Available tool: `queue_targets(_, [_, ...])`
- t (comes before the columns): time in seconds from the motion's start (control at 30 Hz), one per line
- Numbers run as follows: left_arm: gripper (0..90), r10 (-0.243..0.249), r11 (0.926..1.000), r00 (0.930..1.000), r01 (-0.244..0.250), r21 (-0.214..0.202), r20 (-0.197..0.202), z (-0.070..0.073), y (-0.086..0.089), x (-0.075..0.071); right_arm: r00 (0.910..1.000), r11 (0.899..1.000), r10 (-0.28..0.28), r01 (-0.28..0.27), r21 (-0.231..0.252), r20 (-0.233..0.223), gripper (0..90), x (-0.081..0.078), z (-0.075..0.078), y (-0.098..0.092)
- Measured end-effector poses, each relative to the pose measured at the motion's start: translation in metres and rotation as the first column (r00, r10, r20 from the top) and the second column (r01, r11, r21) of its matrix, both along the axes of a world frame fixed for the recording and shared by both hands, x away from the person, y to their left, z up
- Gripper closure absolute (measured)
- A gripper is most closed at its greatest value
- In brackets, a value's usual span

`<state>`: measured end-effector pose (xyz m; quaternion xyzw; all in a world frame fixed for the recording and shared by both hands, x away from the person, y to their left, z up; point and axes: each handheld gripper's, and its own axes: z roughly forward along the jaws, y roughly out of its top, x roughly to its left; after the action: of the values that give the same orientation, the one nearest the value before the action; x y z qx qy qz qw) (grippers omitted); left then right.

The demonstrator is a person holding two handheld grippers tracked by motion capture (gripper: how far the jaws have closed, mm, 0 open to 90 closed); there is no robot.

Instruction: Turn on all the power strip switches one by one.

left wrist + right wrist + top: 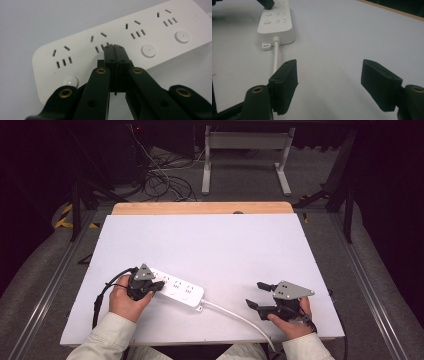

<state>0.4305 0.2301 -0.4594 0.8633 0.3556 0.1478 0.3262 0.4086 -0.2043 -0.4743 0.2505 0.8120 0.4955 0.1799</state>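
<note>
the left black two-jaw gripper is clenched, its two jaws pressed flat together with nothing between them, and its tips rest on the top face of the long white plastic power strip, just beside the slots of the second socket group from the rounded end. in the high view this left gripper is held by the person's left hand and it lies over the left end of the white power strip, with a grey three-cornered plate on its top. the strip has four groups of socket slots in a row and a round white button near each group. it lies flat on the white table top, in the near left part, a little turned so that its right end is closer to the person. from this right end a white round cable goes out and curves to the near edge of the table. the right black two-jaw gripper is released, its jaws stand wide apart and hold nothing, and between them is only bare table. in the high view the right gripper is held by the right hand in the near right part of the table, well apart from the strip, with its jaws pointing to the left. behind the white surface there is a strip of light wooden edge.
</note>
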Motion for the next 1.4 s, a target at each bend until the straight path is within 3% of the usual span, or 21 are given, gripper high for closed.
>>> queue_targets(0.03, [90.0, -0.004, 1.0000, 0.9995, 0.004, -0.006, 0.033, -0.001, 0.000, -0.002, 1.0000, 1.000, 0.001, -0.001, -0.002, 0.002, 29.9, 0.000, 0.000, 0.000])
queue_targets(0.07, [90.0, -0.005, 0.9999, 0.9992, 0.006, -0.014, 0.039, 0.000, 0.001, -0.003, 1.0000, 1.000, 0.000, 0.000, -0.001, 0.000, 29.9, 0.000, 0.000, 0.000])
queue_targets(0.17, [90.0, -0.010, 0.9990, 0.9972, 0.014, -0.044, 0.074, 0.018, 0.004, -0.008, 1.0000, 1.000, -0.006, 0.006, 0.005, 0.002, 29.9, 0.000, 0.000, -0.001])
queue_targets(0.3, [90.0, -0.036, 0.9929, 0.9958, 0.045, -0.110, 0.084, 0.035, 0.005, -0.014, 1.0000, 1.000, -0.006, 0.006, 0.003, -0.006, 29.7, 0.002, -0.001, -0.001])
queue_targets(0.67, [90.0, -0.051, 0.9917, 0.9958, 0.059, -0.114, 0.076, 0.033, 0.000, -0.015, 1.0000, 1.000, -0.003, 0.003, -0.004, 0.000, 29.7, 0.001, -0.001, -0.001])
queue_targets(0.93, [90.0, -0.110, 0.9897, 0.9921, 0.115, -0.086, 0.059, 0.024, -0.021, -0.017, 1.0000, 1.000, -0.001, 0.001, -0.001, 0.000, 29.7, 0.001, 0.000, 0.000])
queue_targets(1.4, [90.0, -0.110, 0.9915, 0.9937, 0.111, -0.067, 0.022, 0.009, -0.027, -0.012, 0.9999, 1.000, 0.011, -0.011, -0.005, -0.001, 27.4, 0.000, -0.001, 0.000])
